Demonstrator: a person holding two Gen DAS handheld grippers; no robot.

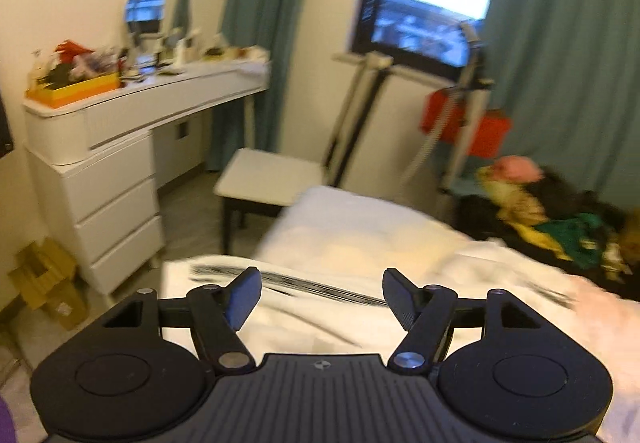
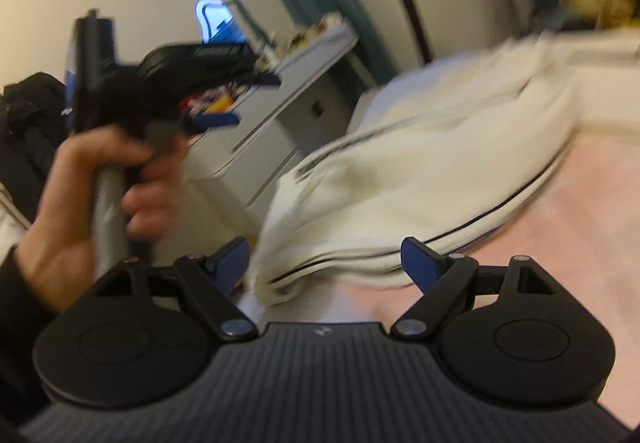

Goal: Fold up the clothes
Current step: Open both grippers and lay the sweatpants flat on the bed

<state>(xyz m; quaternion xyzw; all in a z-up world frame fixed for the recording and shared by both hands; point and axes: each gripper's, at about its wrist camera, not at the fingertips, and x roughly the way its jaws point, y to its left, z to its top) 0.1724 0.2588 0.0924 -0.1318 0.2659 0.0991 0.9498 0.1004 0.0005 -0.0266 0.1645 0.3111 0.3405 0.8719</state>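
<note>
A cream garment with thin black stripes [image 2: 420, 171] lies bunched on a pink bed cover [image 2: 560, 227]; in the left wrist view the same garment [image 1: 304, 307] spreads below the jaws. My left gripper [image 1: 320, 297] hangs above it, open, with nothing between its blue-padded fingers. My right gripper [image 2: 326, 263] is open too, its jaws wide, the garment's folded edge lying just past them and untouched. In the right wrist view a hand [image 2: 92, 187] holds the left gripper [image 2: 248, 99] up at the left, jaws apart.
A white dresser [image 1: 120, 147] with cluttered top and mirror stands at the left, a white stool [image 1: 268, 179] beside the bed. A pile of coloured clothes [image 1: 552, 215] lies at the bed's far right, below green curtains and a window. Cardboard boxes [image 1: 44, 283] sit on the floor.
</note>
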